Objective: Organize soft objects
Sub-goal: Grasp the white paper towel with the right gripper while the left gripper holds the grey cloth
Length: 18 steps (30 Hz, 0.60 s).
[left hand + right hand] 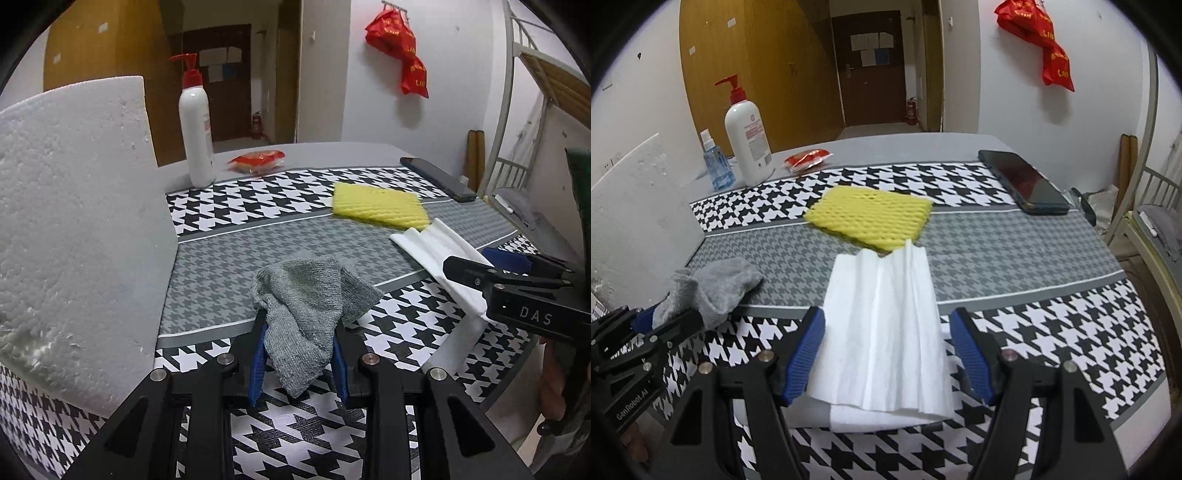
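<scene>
A grey knitted cloth [306,291] hangs crumpled between the blue pads of my left gripper [300,321], which is shut on it just above the houndstooth tablecloth [295,424]. The right wrist view shows that gripper [670,314] and the cloth [716,284] at the lower left. A folded white sheet [882,325] lies lengthwise between the fingers of my right gripper [886,325]. Its jaws stand open around the sheet, with a gap at the right pad. The right gripper [469,258] also shows over the sheet [432,243] in the left wrist view. A yellow foam net [871,214] lies beyond it.
A large white foam block [74,221] stands at the left. At the back are a pump bottle [197,125], a small spray bottle [716,162] and a red packet [256,160]. A dark phone [1023,181] lies at the back right. A metal bed frame [509,110] is beyond the table's right edge.
</scene>
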Available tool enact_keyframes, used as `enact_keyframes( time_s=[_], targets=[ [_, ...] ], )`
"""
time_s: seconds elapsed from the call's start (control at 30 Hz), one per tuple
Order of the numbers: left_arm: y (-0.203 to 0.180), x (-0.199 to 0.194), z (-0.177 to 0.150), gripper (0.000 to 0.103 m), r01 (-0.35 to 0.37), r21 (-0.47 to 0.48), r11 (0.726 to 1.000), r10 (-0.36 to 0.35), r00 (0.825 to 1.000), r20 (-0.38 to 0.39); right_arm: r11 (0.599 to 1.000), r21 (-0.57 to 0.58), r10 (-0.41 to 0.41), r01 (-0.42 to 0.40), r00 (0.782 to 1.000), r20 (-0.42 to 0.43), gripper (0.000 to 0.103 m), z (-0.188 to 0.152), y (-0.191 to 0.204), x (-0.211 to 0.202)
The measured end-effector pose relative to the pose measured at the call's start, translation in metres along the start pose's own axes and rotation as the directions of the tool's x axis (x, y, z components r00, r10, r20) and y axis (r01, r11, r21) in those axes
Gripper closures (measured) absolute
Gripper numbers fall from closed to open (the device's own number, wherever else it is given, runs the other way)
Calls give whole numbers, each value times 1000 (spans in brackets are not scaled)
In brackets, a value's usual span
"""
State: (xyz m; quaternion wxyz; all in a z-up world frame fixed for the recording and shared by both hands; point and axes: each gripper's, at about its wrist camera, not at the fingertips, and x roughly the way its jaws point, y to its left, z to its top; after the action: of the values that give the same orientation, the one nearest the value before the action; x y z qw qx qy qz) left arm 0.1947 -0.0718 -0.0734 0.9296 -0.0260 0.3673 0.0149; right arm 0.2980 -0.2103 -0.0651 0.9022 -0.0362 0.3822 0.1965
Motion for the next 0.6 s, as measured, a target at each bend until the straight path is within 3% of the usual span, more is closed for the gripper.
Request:
enact_keyframes(
  time_s=[0.13, 0.27, 0.37, 0.43, 0.53, 0.6],
  targets=[
    [0, 0, 0, 71, 5, -3, 1000, -5, 1000, -2, 1000, -17, -8, 8, 999, -38, 52, -1, 2, 9],
    [1, 1, 1, 71, 3, -4, 1000, -3, 1000, -3, 999, -30, -11, 10, 999, -49, 53, -2, 3, 12],
    [1, 0, 1, 71, -5, -5, 1000, 4, 1000, -3, 998, -53, -23, 21, 999, -48, 62, -3, 5, 13],
    [0, -1, 0, 71, -7, 0, 1000, 7, 1000, 1, 999, -50, -24, 21, 999, -48, 81, -2, 5, 13],
    [0, -1, 0, 71, -1, -2, 1000, 1, 1000, 0, 999, -34, -3, 1, 999, -51, 92, -2, 2, 13],
    [2, -1, 0, 71, 11, -7, 1000, -11, 1000, -1, 1000, -25, -3, 2, 999, -39, 94, -1, 2, 9]
  ],
)
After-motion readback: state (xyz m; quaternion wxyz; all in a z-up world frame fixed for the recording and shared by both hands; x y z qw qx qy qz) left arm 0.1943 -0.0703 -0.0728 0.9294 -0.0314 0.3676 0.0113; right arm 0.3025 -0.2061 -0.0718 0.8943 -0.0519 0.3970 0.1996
